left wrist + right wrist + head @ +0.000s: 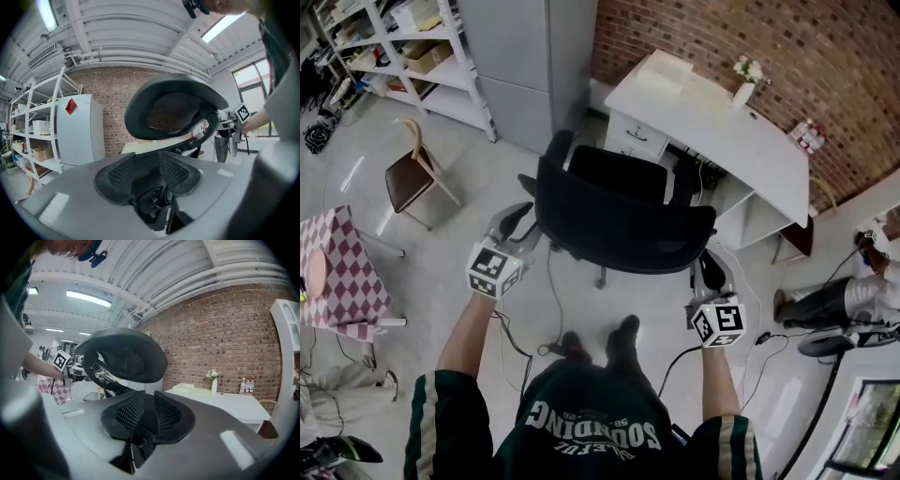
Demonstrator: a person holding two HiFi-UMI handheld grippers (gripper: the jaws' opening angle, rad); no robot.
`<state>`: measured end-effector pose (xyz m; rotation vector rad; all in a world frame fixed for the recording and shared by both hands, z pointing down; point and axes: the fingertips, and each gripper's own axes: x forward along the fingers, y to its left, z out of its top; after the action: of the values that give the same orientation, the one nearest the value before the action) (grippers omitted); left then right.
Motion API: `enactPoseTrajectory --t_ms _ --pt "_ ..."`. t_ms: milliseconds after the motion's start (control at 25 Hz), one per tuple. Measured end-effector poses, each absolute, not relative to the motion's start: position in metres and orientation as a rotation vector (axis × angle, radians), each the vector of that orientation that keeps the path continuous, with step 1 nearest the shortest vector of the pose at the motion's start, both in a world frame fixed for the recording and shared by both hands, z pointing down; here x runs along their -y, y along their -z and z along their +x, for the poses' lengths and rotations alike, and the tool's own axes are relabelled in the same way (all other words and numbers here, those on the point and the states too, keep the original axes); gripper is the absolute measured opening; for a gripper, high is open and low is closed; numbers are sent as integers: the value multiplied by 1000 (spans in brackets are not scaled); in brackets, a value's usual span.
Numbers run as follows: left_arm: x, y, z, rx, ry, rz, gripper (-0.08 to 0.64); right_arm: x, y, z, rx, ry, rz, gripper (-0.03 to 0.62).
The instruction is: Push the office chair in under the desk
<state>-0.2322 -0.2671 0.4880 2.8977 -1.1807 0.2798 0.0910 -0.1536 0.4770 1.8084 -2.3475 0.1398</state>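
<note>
Office chair [623, 225] is touched by neither pair of jaws; its black backrest rises just ahead of them. The left gripper [146, 161] has its jaws moderately apart with nothing between the pads. The right gripper [149, 401] shows only a narrow gap, also empty. One gripper is held near each side edge of the backrest. The chair stands on the floor [431, 272] in front of the white tabletop [712, 131], seat towards it, backrest well out from its edge
</note>
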Motion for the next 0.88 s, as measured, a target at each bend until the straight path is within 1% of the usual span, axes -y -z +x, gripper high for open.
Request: enactPoseTrajectory --t_ms 160,320,400,440,520,640,880 --pt "279 -474 -228 1108 -267 2957 214 161 -470 92 2382 -110 1739 94" --pt "288 -467 -220 1025 -273 3026 283 170 -469 90 2412 -95 1641 178" --pt "293 -467 -216 1015 -315 3067 346 175 -471 91 2399 -72 1597 221" --pt "296 -468 -214 1005 -331 3081 362 177 -472 90 2392 -55 1576 233" --pt "302 -470 -214 982 -352 3093 372 181 -475 89 2383 -28 1532 261" --pt "312 -472 -215 928 -405 3099 396 189 -476 87 2384 -1 1448 284" --pt "319 -485 -193 679 -563 3133 402 208 -478 88 2407 4 1291 298"
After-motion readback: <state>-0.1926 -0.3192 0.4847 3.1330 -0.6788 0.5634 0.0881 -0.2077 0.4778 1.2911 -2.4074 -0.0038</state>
